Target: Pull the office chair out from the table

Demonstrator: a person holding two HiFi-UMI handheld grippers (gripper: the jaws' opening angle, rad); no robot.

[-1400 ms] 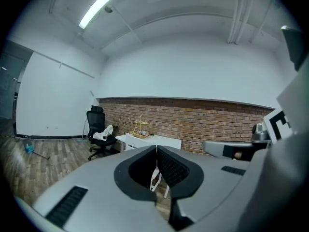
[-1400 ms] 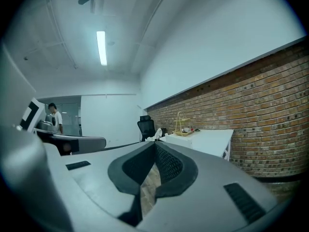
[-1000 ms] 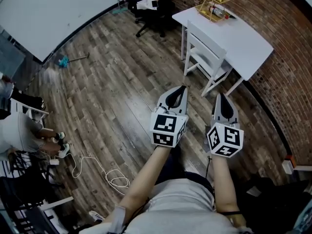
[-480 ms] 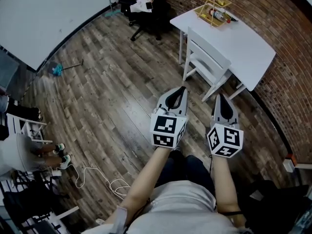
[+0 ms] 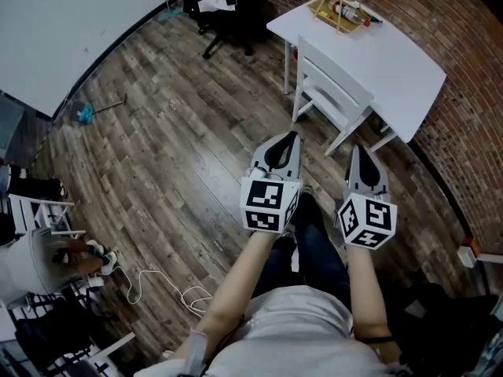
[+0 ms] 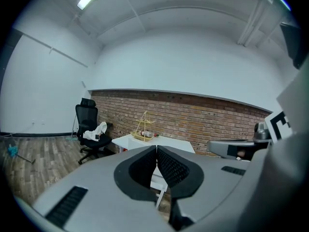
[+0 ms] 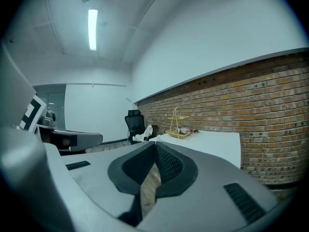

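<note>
- Since a second ago, the black office chair (image 5: 226,10) has slid up toward the frame's top edge.
- Our left gripper (image 5: 293,134) and right gripper (image 5: 357,148) are both clamped fully closed, with nothing between the jaws.
- The office chair stands upper left of the white table (image 5: 397,61), well apart from both gripper tips.

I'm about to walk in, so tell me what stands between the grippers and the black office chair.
Bare wooden floor lies between the left gripper and the black office chair. The white chair tucked at the white table sits roughly on the right gripper's straight line to it, so the left side looks clearer.
</note>
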